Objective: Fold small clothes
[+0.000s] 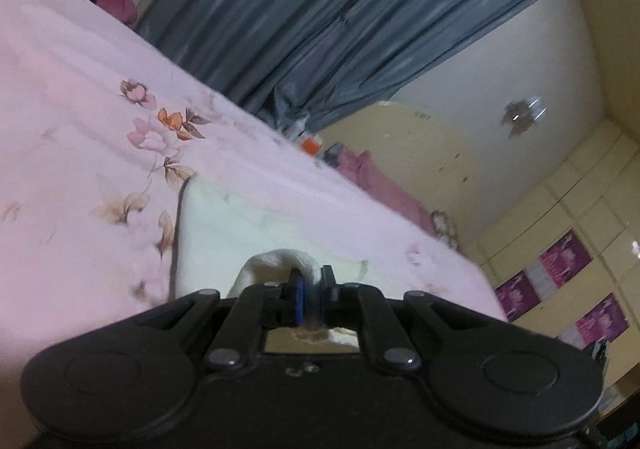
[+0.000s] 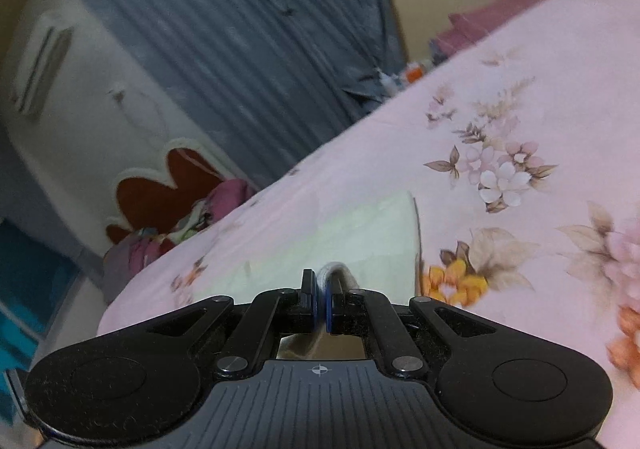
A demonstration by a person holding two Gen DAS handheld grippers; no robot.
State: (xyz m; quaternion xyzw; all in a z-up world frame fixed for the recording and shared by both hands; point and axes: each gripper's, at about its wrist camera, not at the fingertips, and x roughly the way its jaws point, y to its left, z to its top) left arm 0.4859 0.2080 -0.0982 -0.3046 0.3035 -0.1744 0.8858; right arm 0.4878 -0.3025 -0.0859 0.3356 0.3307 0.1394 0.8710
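A pale cream garment (image 1: 236, 225) lies spread on the pink floral bedsheet (image 1: 72, 97). My left gripper (image 1: 313, 279) is shut on a bunched edge of that garment, which loops up between the blue pads. In the right wrist view the same cream garment (image 2: 360, 233) stretches away from me, and my right gripper (image 2: 322, 289) is shut on another ribbed edge of it. Both held edges are lifted above the sheet (image 2: 520, 97). The rest of the cloth under the grippers is hidden.
Grey curtains (image 1: 320, 17) hang behind the bed. A pink pillow (image 1: 388, 185) lies at one end, crumpled pink clothes (image 2: 168, 233) and a red headboard (image 2: 160, 185) at the other. Small bottles (image 1: 308, 141) stand beyond the far bed edge. Cream cupboards (image 1: 580, 217) line the wall.
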